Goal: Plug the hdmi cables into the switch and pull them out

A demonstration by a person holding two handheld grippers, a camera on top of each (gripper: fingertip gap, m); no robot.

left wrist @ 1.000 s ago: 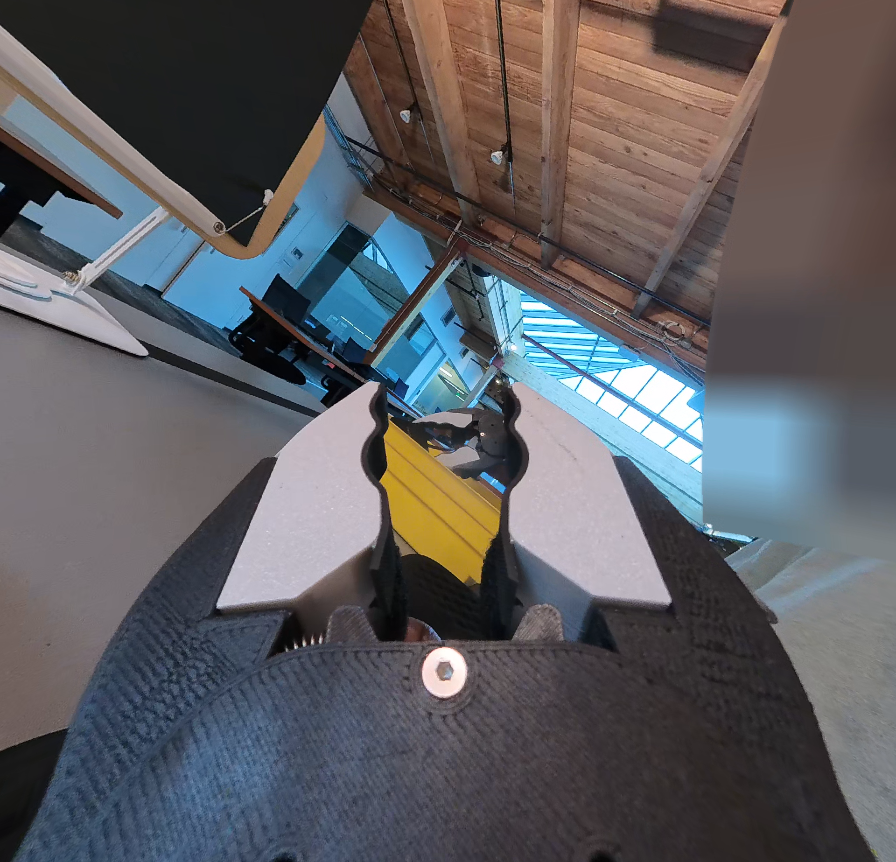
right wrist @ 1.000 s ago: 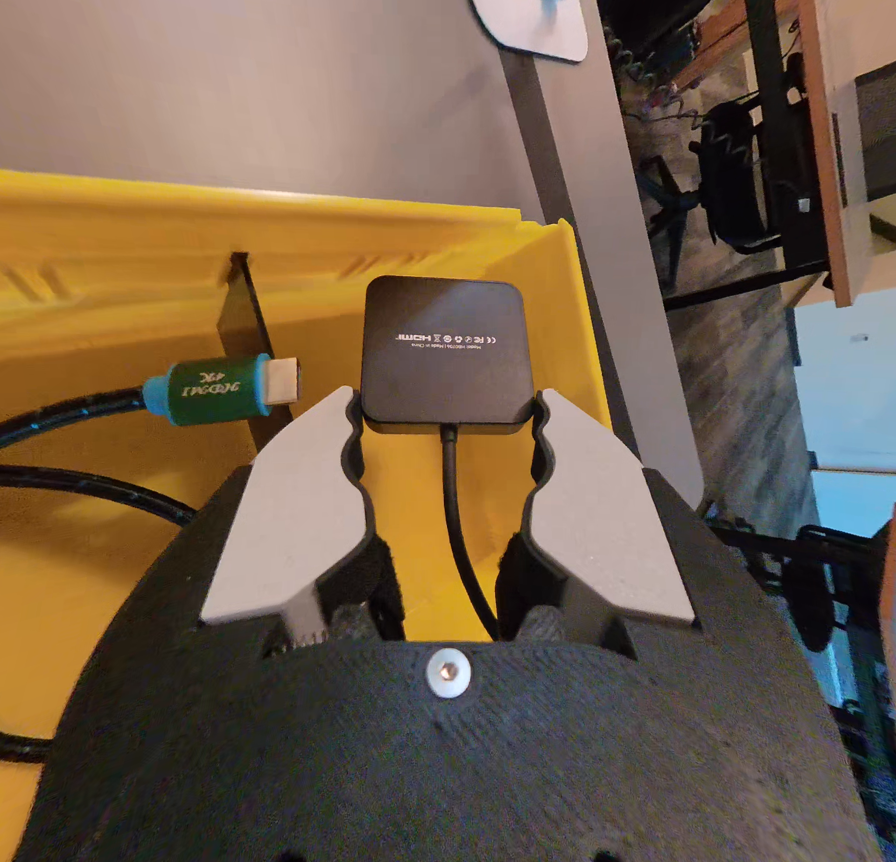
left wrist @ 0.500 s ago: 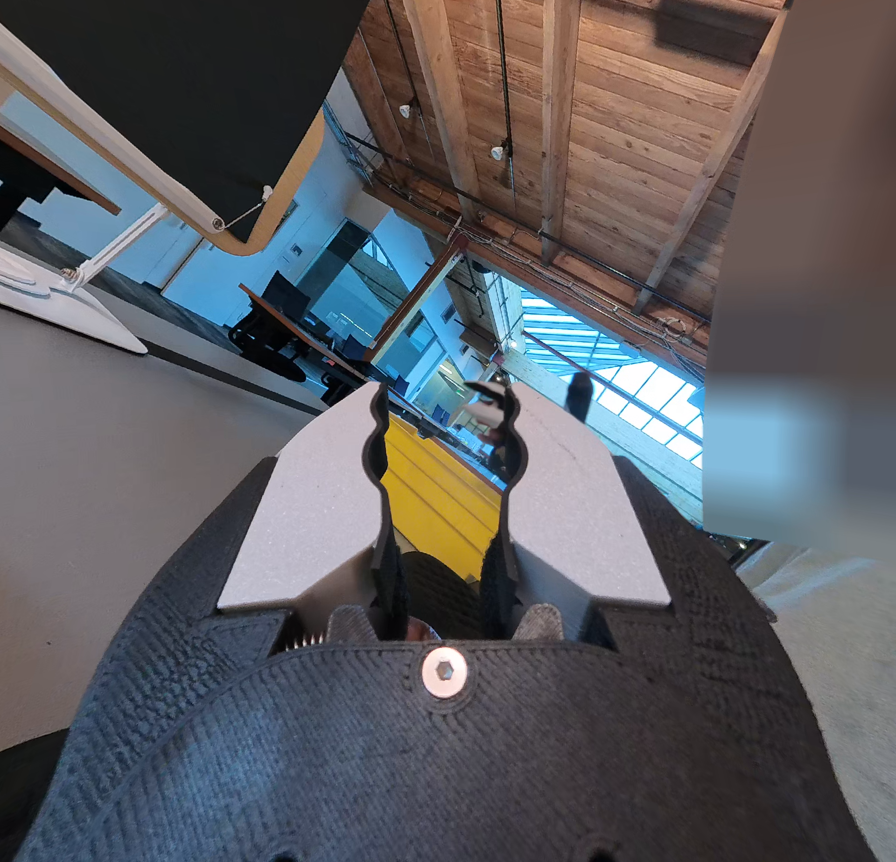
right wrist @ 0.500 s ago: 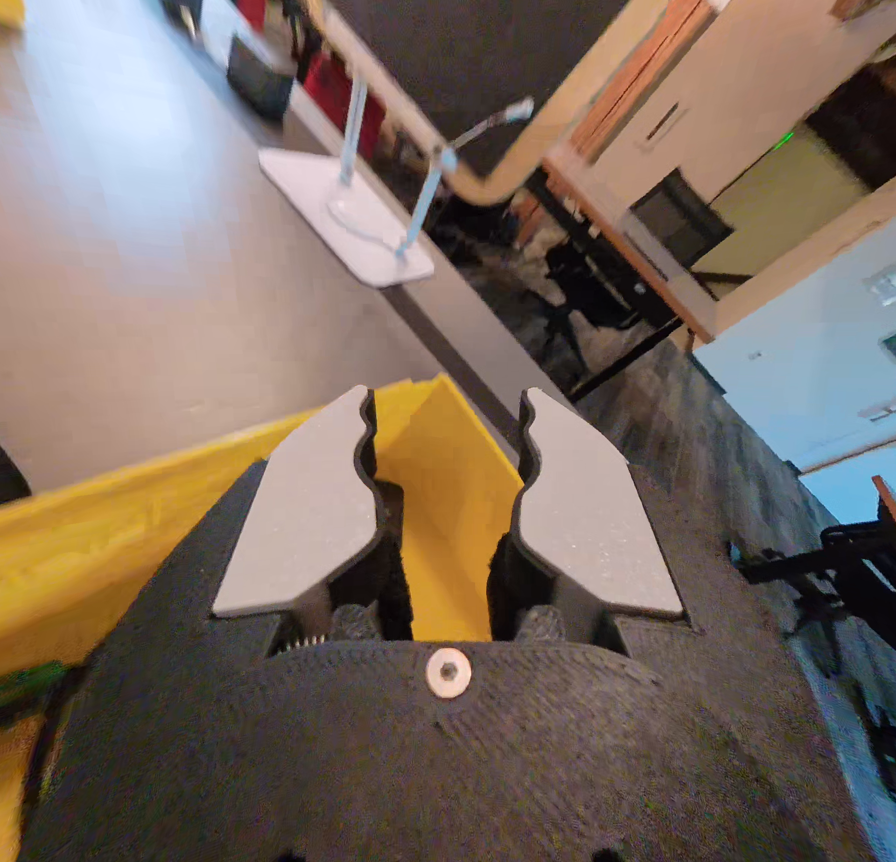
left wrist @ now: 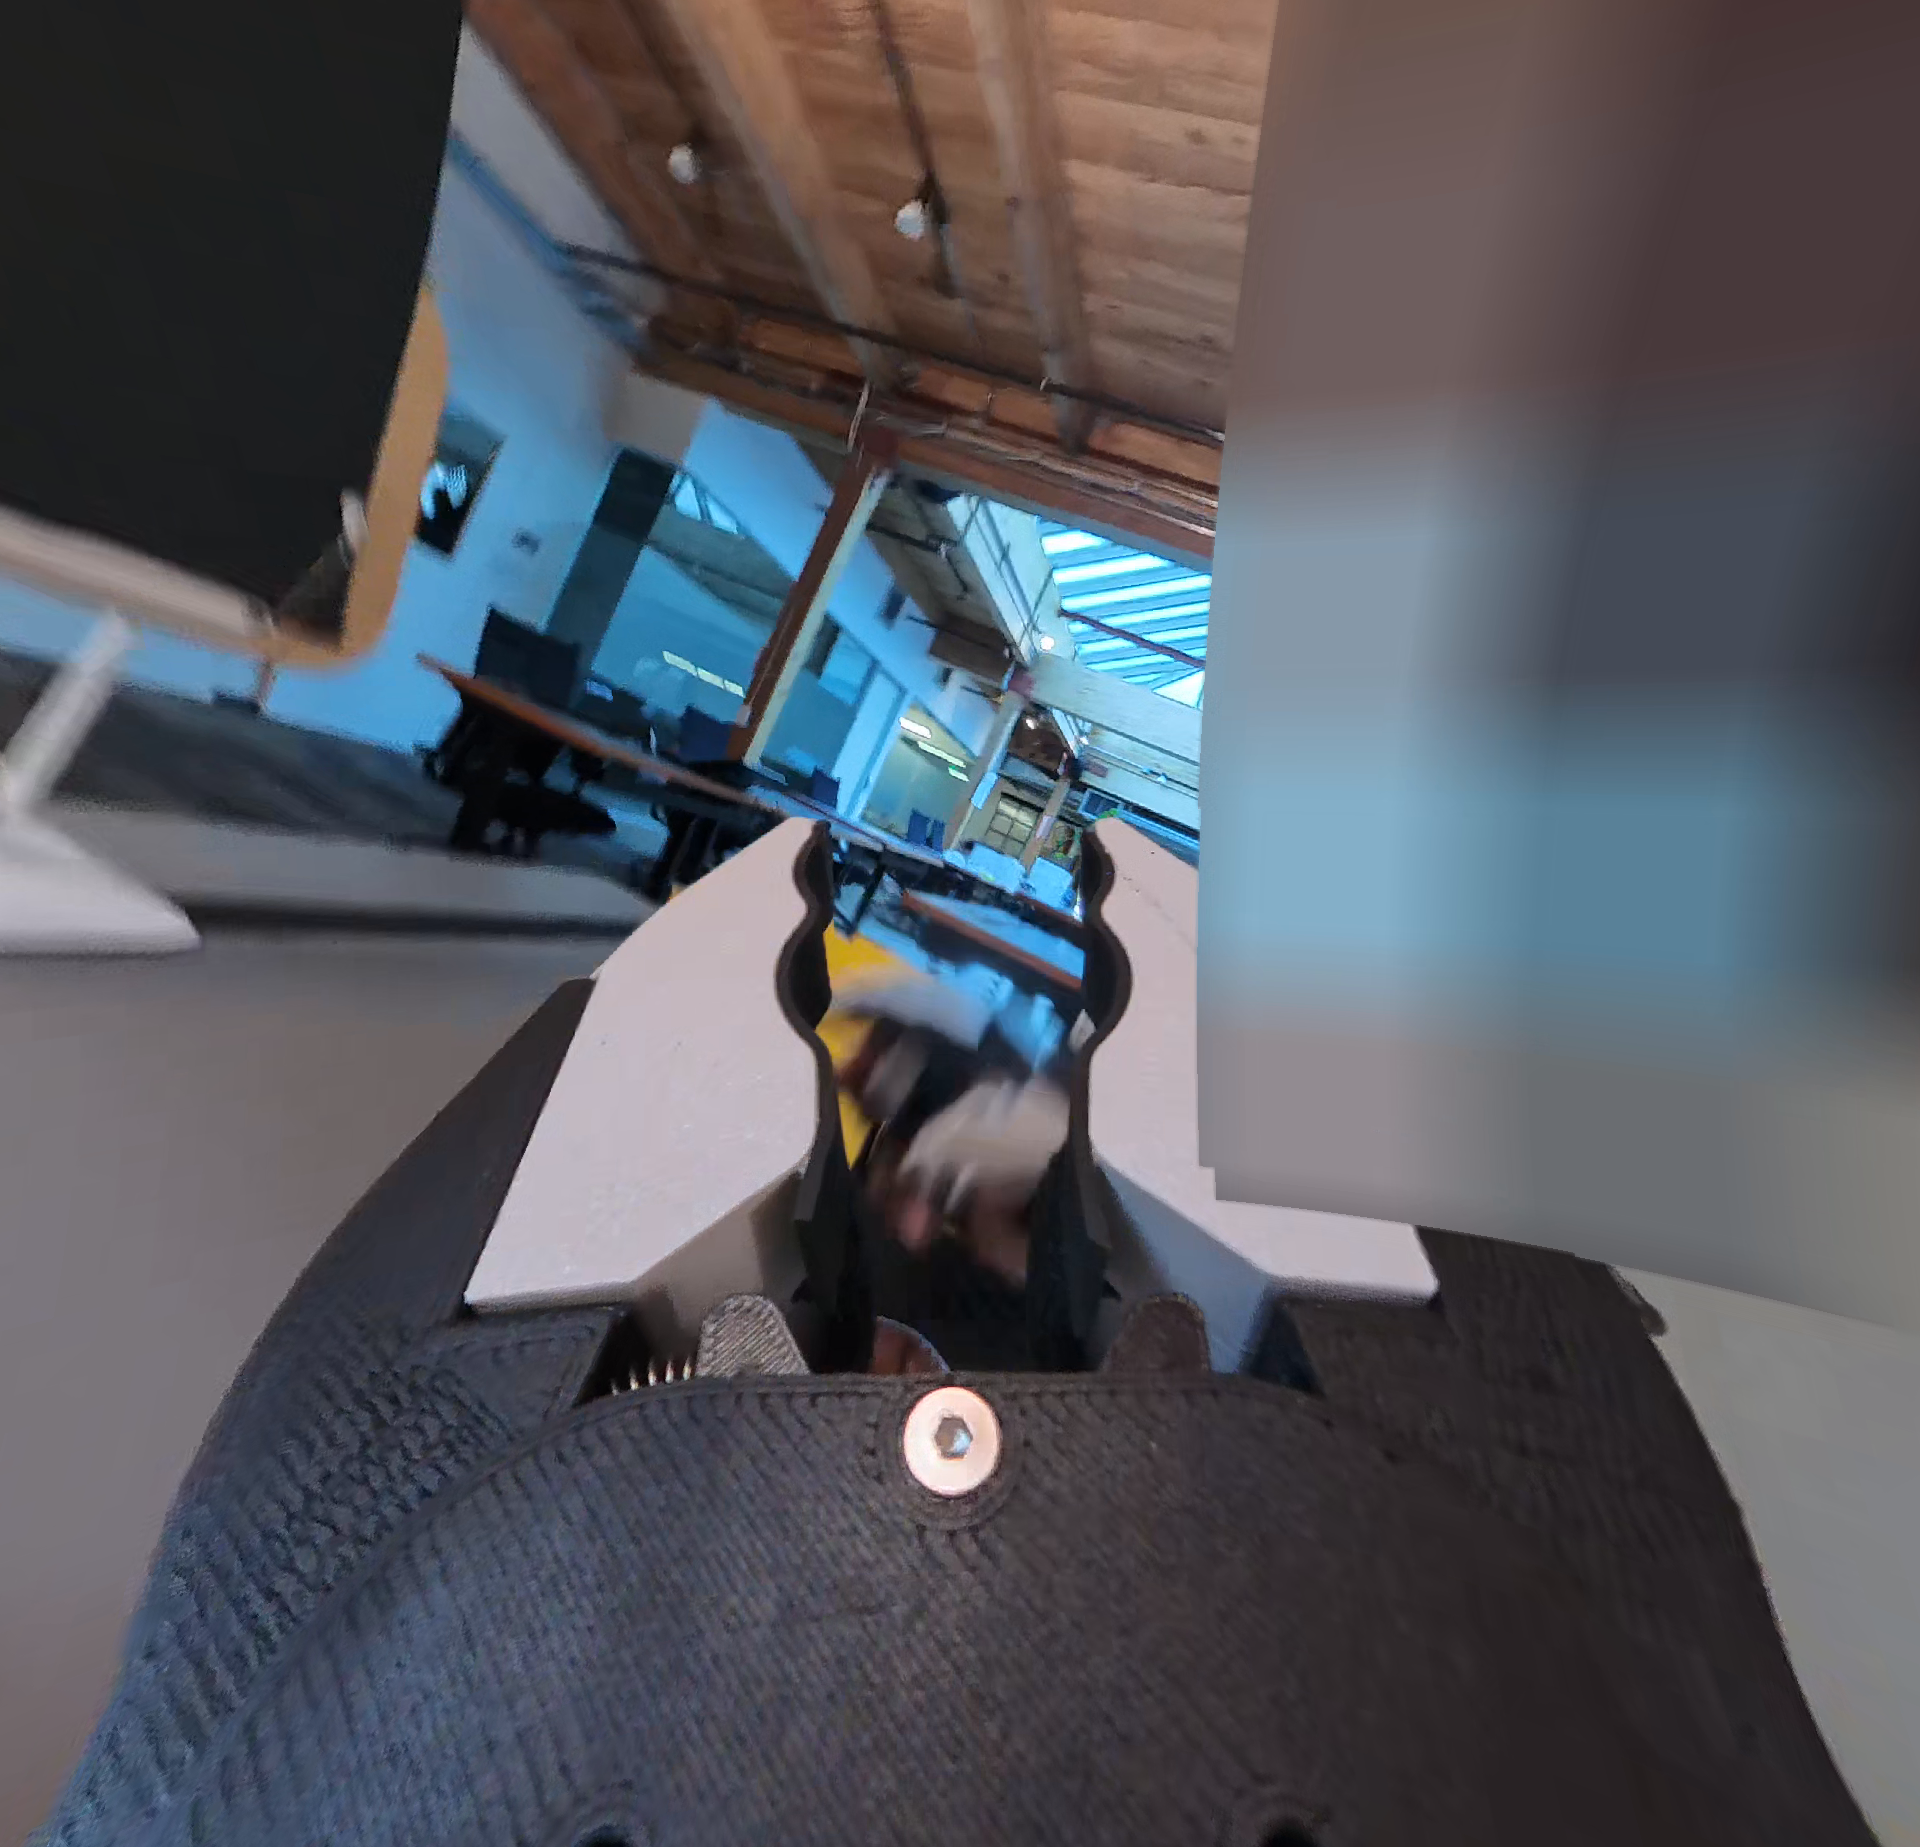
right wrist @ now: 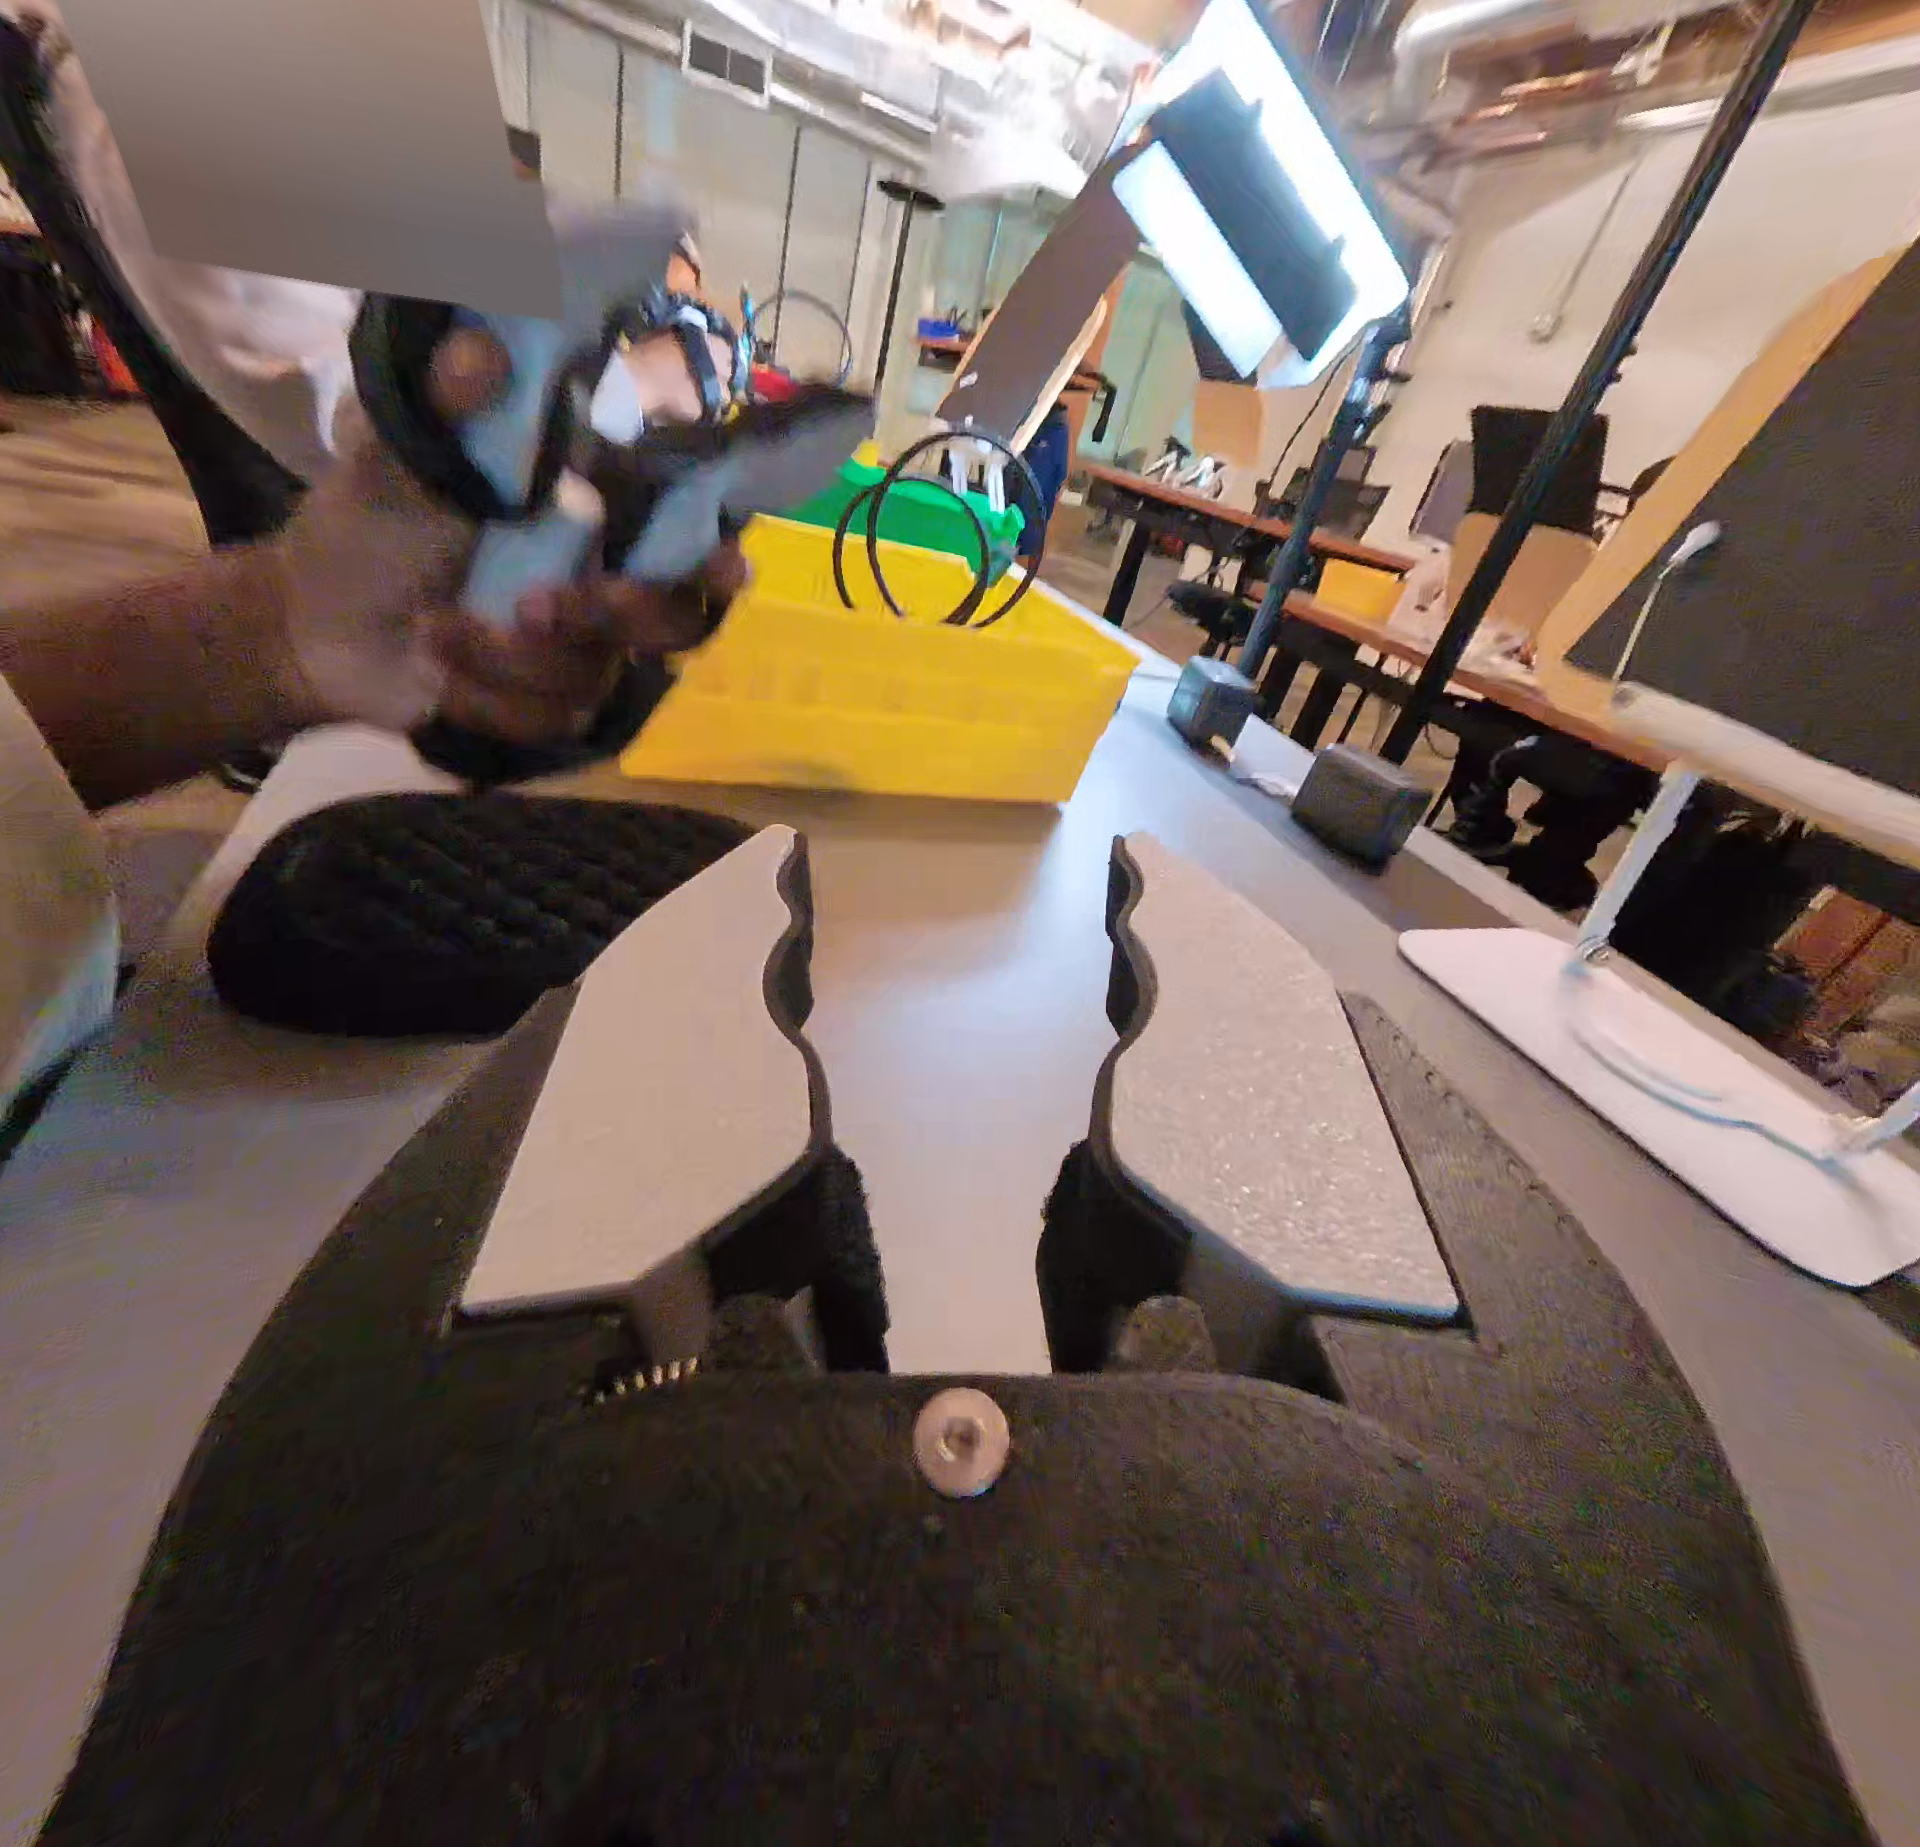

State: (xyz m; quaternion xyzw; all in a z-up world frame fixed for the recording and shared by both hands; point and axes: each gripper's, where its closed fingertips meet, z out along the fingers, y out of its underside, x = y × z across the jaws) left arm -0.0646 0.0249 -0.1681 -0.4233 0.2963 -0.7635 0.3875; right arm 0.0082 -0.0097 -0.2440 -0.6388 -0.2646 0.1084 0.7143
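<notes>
Found the right gripper (right wrist: 958, 852) filling the lower half of its own view, jaws parted wide, gripping nothing and touching nothing, low over bare tabletop. Found the left gripper (left wrist: 956, 852) likewise across the bottom of its view, jaws apart by a narrower gap, nothing clamped between them. Made out only a smeared shape low in that gap, possibly a hand and the other tool farther off, too blurred to tell. Saw the left gripper again at upper left of the right wrist view, motion-blurred, held in a hand (right wrist: 468, 634) just beside the bin's near-left corner.

Noted the grey table (right wrist: 956, 966) running clear from the right fingers up to centre frame, open room straight ahead. Placed the yellow bin (right wrist: 883, 675) above centre, well apart from the right fingertips, with a green box (right wrist: 914, 509) behind it. Marked a black mesh pad (right wrist: 447, 904) at left, near the left finger, and a white stand base (right wrist: 1662, 1101) at right, close to the table's right edge. Spotted two small grey blocks (right wrist: 1361, 800) along that edge, right of the bin. Picked out black hdmi cable loops (right wrist: 935, 530) rising from the bin's top.
</notes>
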